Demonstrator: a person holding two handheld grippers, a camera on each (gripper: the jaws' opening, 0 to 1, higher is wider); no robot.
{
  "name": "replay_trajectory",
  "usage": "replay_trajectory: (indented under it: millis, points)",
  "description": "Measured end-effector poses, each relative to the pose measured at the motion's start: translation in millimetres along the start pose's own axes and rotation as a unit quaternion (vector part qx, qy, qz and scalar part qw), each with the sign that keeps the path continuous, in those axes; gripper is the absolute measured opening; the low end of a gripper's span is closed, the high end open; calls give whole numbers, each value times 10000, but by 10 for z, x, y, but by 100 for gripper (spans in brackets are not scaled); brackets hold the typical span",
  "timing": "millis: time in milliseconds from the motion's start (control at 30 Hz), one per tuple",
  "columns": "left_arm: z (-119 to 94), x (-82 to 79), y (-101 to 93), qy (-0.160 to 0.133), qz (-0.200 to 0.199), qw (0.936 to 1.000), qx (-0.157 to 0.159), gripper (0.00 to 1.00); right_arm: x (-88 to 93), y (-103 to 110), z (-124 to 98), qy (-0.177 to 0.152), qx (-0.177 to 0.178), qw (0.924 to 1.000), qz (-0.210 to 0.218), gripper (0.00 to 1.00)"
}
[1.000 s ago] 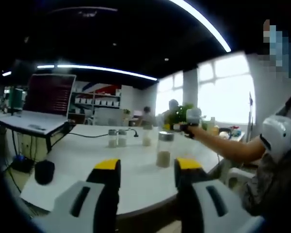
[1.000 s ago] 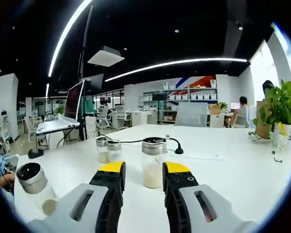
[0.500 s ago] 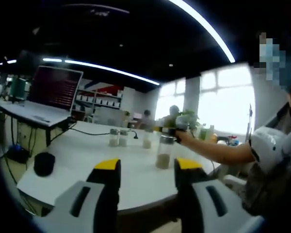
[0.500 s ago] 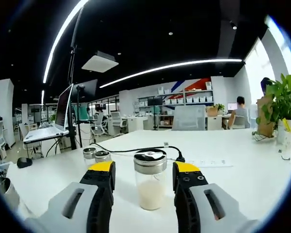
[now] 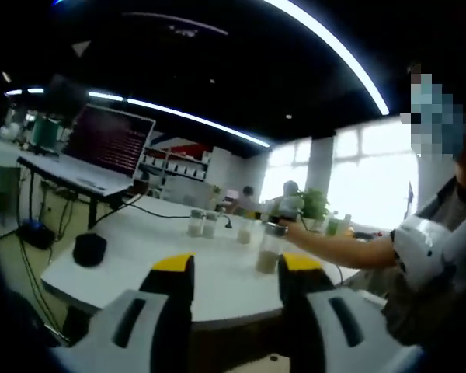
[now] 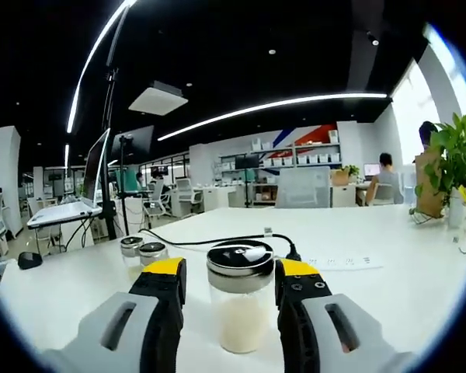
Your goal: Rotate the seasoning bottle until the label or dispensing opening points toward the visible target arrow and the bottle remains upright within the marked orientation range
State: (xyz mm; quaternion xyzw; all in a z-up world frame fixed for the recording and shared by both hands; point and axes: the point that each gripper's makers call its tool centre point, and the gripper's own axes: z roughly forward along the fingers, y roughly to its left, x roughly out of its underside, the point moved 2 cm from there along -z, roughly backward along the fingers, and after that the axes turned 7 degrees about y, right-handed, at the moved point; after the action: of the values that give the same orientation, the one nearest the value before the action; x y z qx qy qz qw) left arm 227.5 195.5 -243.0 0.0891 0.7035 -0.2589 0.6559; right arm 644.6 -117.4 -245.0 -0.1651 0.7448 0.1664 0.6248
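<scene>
Two grippers are in play. The left gripper point(image 5: 231, 268) is held back off the near edge of the white table point(image 5: 140, 256), jaws spread and empty, nothing between them. In the left gripper view the right gripper point(image 5: 283, 211) is seen across the table at the seasoning bottle point(image 5: 269, 247), with the person's forearm behind it.

In the right gripper view the right gripper point(image 6: 230, 270) is set around the bottle point(image 6: 240, 307), one yellow-tipped jaw on each side of the glass just below the metal lid point(image 6: 241, 259). Whether the jaws press the glass or only flank it cannot be told. The bottle stands upright, pale powder in its lower half. No arrow, marked range or label is visible (possibly hidden under or behind the bottle).

For the step in hand, a firm grip should be closed on the glass body and the turn made about the bottle's upright axis, with no tilt and the base kept flat on the table. Slip on smooth glass is the likely risk, so a slow turn is judged safer.

On the table, left to right in the right gripper view: a black puck-like item point(image 6: 29, 260) by the edge, two small lidded jars point(image 6: 141, 258), a black cable point(image 6: 202, 242), a paper strip point(image 6: 338, 262). A laptop on a stand point(image 6: 93, 183) stands left, shelves point(image 6: 295, 167) at the back, a potted plant point(image 6: 450, 167) by the bright window.
</scene>
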Motion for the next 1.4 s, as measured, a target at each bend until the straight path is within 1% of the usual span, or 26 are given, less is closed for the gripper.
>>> replay_trajectory:
  millis: [33, 100, 133, 167, 233, 267, 367, 433, 533, 767, 867, 1133, 1300, 1400]
  points:
    - [-7, -20, -37, -74, -83, 9999, 103, 46, -8, 4, 13, -26, -13, 10000, 0, 48]
    - [-13, -38, -56, -116, -105, 9998, 156, 46, -35, -2, 51, -129, -51, 9996, 250, 50]
    - [-12, -46, -58, -125, -105, 9997, 165, 46, -30, 16, 27, -160, -53, 9995, 253, 50]
    - [-7, -50, -58, -124, -99, 9997, 166, 46, -23, 24, 36, -149, -45, 9996, 237, 50]
    - [6, -54, -44, -118, -91, 9998, 166, 46, 15, -33, 70, 8, 123, 9999, -37, 49]
    - [13, -51, -40, -120, -104, 9997, 175, 46, 13, -62, 113, 18, 146, 9999, -66, 48]
    - [22, -16, -51, -93, -136, 9997, 201, 46, 46, -152, 165, 92, 173, 9998, 74, 44]
    - [15, 9, -37, -63, -137, 9997, 176, 46, 59, -156, 174, 54, 166, 9997, 165, 45]
    - [12, 38, -11, -26, -155, 9998, 120, 46, 102, -55, 81, 31, 106, 9999, 128, 44]
    - [24, 60, -29, 0, -133, 9998, 114, 46, 120, -16, 83, 59, 86, 9999, 43, 40]
    - [17, 58, -37, -15, -142, 9998, 120, 46, 113, -52, 99, 70, 91, 9999, 36, 40]
    - [1, 53, -21, -35, -156, 9998, 76, 46, 116, -61, 85, 66, 121, 9999, 41, 40]
    - [17, 68, -18, 1, -149, 9999, 82, 46, 105, -94, 118, 58, 125, 9999, 44, 40]
    - [17, 77, -8, 15, -152, 9999, 76, 46, 117, -59, 82, 69, 120, 9999, -8, 40]
